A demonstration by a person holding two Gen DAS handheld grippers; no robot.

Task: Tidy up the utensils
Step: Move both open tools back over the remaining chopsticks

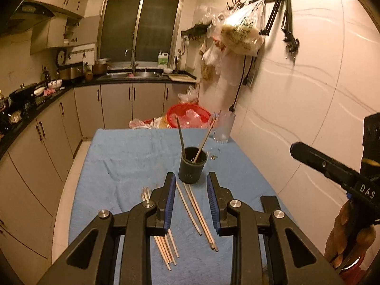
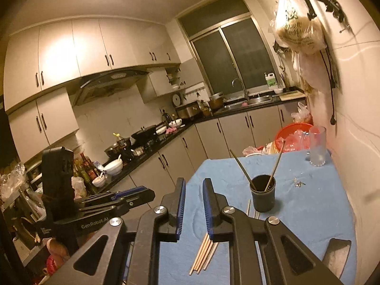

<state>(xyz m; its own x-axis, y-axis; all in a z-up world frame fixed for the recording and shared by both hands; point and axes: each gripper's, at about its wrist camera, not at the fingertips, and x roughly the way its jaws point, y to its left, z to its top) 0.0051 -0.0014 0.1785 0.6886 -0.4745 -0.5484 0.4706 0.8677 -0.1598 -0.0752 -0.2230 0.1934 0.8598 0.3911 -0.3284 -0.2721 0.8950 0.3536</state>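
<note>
A black cup (image 1: 191,168) (image 2: 262,196) stands mid-table on the blue cloth (image 1: 123,161) and holds two leaning chopsticks (image 1: 181,135). Loose chopsticks lie on the cloth in two bundles, one (image 1: 198,216) just before the cup and one (image 1: 166,247) nearer and to the left. My left gripper (image 1: 191,178) hovers above them, open, with nothing between its blue pads. My right gripper (image 2: 194,181) is open by a narrow gap and empty, with a bundle of chopsticks (image 2: 204,254) on the cloth beneath it. Each gripper shows in the other's view: the right gripper (image 1: 299,149), the left gripper (image 2: 147,192).
A clear glass (image 1: 223,128) (image 2: 317,146) stands at the far right corner of the table by the wall. Small metal bits (image 1: 213,156) lie right of the cup. A red basket (image 1: 187,116) sits beyond the far edge. Kitchen cabinets (image 1: 47,142) run along the left.
</note>
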